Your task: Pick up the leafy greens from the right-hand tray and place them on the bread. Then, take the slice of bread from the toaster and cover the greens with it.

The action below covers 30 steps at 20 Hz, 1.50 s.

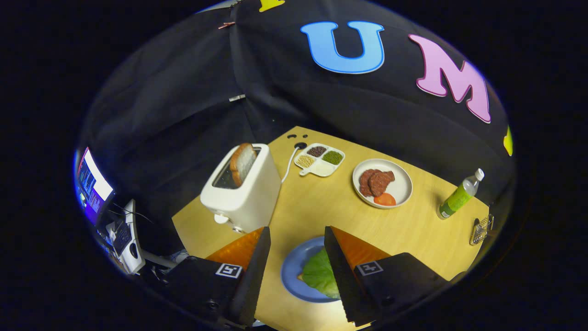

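A black cloth wall (294, 105) hangs in soft folds behind and around the scene, pinned where two panels meet by a small clip (237, 97). In front of it stands a light wooden table (321, 202) with a smooth, pale yellow top, lit evenly from above so that its surface glows against the dark surroundings. A white cable (289, 166) runs across the far part of the tabletop to a dark round opening near the back edge. Off to one side, beyond the table, a lit computer screen (92, 184) shines blue and white, with a tangle of wires and pale equipment (128, 239) just below it.
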Each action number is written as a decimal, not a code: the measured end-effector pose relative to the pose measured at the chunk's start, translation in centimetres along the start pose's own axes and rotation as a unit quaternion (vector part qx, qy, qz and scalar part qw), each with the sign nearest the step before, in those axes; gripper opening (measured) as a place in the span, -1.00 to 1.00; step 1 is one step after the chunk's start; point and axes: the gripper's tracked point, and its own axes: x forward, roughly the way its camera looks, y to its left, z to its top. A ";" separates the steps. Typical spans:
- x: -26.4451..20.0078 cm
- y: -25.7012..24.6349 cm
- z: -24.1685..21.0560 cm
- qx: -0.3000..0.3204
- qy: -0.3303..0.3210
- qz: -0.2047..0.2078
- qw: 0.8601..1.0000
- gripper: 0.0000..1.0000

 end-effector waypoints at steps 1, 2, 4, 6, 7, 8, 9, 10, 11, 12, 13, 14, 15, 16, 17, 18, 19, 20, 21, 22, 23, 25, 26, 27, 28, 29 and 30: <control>0.4 1.0 1.3 -0.002 -0.009 0.004 1.000 0.49; 1.1 1.9 2.6 -0.005 -0.018 0.007 1.000 0.49; 2.8 3.7 4.4 -0.014 -0.024 0.013 1.000 0.49; 4.9 5.4 5.9 -0.026 -0.029 0.016 0.999 0.49; 6.0 5.9 6.3 -0.034 -0.026 0.013 0.999 0.49; 7.3 6.6 6.6 -0.039 -0.022 0.011 0.999 0.49; 8.6 7.3 6.6 -0.040 -0.015 0.012 0.999 0.50; 9.8 8.0 6.6 -0.041 -0.012 0.014 0.999 0.50; 11.1 8.4 6.6 -0.044 -0.007 0.013 0.999 0.50; 12.3 8.7 6.5 -0.048 0.000 0.012 0.999 0.50; 13.2 9.2 6.4 -0.050 0.006 0.011 0.999 0.50; 14.0 9.4 6.3 -0.052 0.011 0.009 0.999 0.50; 14.7 9.6 6.3 -0.053 0.013 0.006 0.999 0.50; 15.4 9.6 6.2 -0.053 0.017 0.002 0.998 0.50; 16.2 9.6 6.2 -0.054 0.019 -0.004 0.998 0.50; 16.7 9.7 6.3 -0.054 0.021 -0.009 0.998 0.44; 17.2 9.9 6.3 -0.056 0.024 -0.010 0.998 0.39; 17.7 9.9 6.2 -0.062 0.027 -0.017 0.998 0.34; 18.2 9.8 6.2 -0.068 0.030 -0.025 0.997 0.31; 18.6 9.4 6.1 -0.072 0.035 -0.040 0.996 0.31; 19.1 9.3 5.9 -0.073 0.041 -0.046 0.995 0.26; 19.5 9.0 5.7 -0.073 0.051 -0.067 0.994 0.00; 19.9 8.8 5.6 -0.070 0.054 -0.076 0.993 -0.19; 19.9 8.9 5.4 -0.063 0.058 -0.077 0.993 -0.39; 20.2 9.0 5.4 -0.058 0.059 -0.076 0.994 -0.49; 20.1 9.2 5.4 -0.057 0.058 -0.072 0.994 -0.59; 19.8 9.4 5.3 -0.057 0.060 -0.066 0.994 -0.62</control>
